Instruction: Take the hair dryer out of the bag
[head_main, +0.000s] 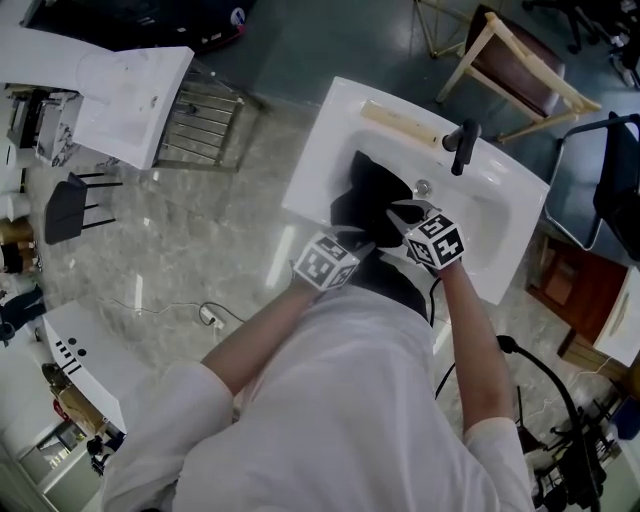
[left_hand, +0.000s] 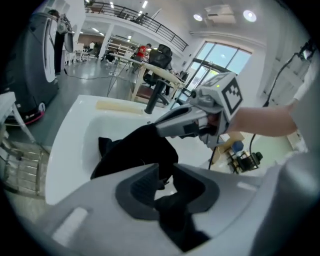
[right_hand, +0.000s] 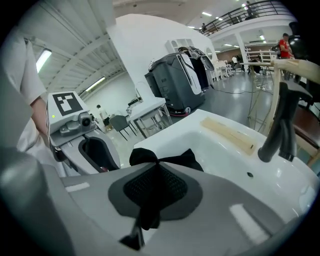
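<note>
**A:** Gripper status?

**B:** We read the right gripper (right_hand: 155, 187) as closed tight on a fold of the black bag (head_main: 372, 195), with fabric pinched between both pads. On the left gripper (left_hand: 167, 180) the jaws stand partly apart. Bag fabric sits low in the gap, and the pads are not pressing it.

**A:** Where's the bag?

**B:** In the basin of the white sink (head_main: 335, 130), bunched toward the near edge, where both grippers meet it. The black faucet (head_main: 463, 145) is at the far edge, apart from the bag. We also see 1 beige strip (head_main: 400, 122) along the far rim, left of the faucet.

**A:** Hair dryer?

**B:** We can't see it in any of the 3 views. Only black fabric shows.

**A:** How are the 2 grippers placed?

**B:** Side by side over the near edge, close together, both angled down into the basin.
</note>
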